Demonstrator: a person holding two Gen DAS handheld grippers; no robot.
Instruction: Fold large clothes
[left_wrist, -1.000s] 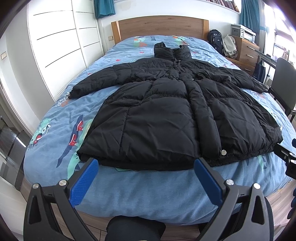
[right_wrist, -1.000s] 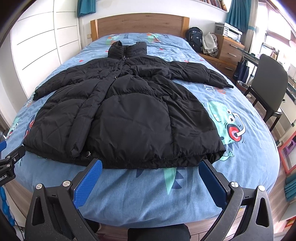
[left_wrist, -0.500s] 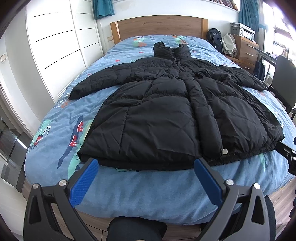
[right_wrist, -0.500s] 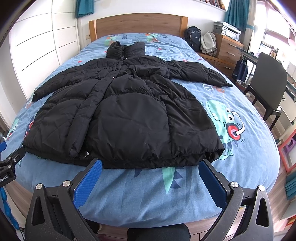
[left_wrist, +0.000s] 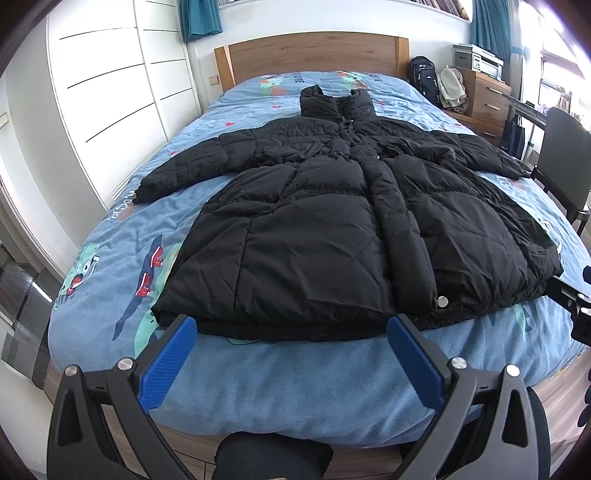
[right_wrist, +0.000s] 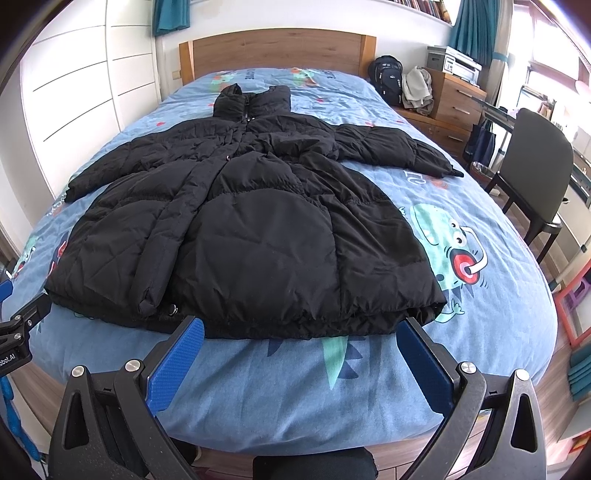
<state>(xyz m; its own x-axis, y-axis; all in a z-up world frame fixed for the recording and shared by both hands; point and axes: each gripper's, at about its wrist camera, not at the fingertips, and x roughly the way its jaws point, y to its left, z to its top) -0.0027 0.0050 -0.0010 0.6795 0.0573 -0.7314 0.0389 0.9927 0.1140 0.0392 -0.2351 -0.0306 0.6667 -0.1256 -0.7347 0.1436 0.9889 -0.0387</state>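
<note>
- Black coat (left_wrist: 332, 221) lies flat on the bed (left_wrist: 295, 380), sleeves spread, collar toward the headboard.
- Left gripper (left_wrist: 291, 328) and right gripper (right_wrist: 301, 330): jaws wide, empty, near the hem.
- Coat's underside hidden.

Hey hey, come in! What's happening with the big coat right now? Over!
Left gripper and right gripper: jaws open, empty. Black puffy quilted coat flat on blue monster-print bedspread, sleeves out, unfolded. Nothing on it.

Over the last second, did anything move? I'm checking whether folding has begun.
Barely: both views creep slightly nearer the black coat. Nothing was grasped or released. The left tongs and right tongs stay open short of its hem; the coat lies spread on the bed.
</note>
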